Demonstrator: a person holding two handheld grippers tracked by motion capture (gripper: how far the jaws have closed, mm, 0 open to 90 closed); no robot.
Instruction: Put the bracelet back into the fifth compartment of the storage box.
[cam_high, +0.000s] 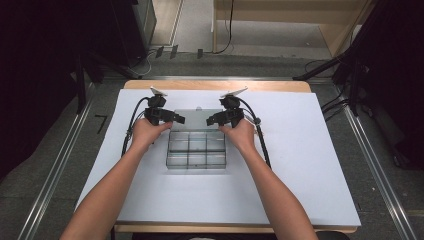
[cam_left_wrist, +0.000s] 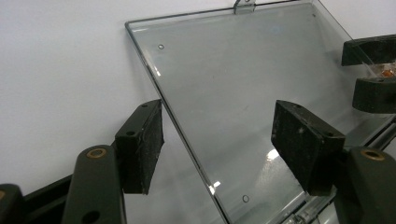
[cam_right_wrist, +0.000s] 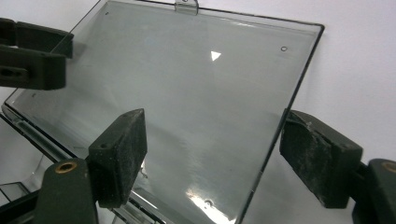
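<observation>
The clear compartment box (cam_high: 196, 149) sits mid-table on the white sheet (cam_high: 300, 150), its lid (cam_left_wrist: 233, 93) flung open and lying back flat. Both tools straddle the lid's side edges: left gripper (cam_high: 176, 119) and right gripper (cam_high: 212, 121) gaping, pads (cam_right_wrist: 119, 156) off the plastic, nothing clenched. Looks light, rigid, slick, likely to crack if squeezed, so pinch the thin side rims. Only the trailing cables (cam_high: 131, 120) lie nearby; nothing blocks the lid.
</observation>
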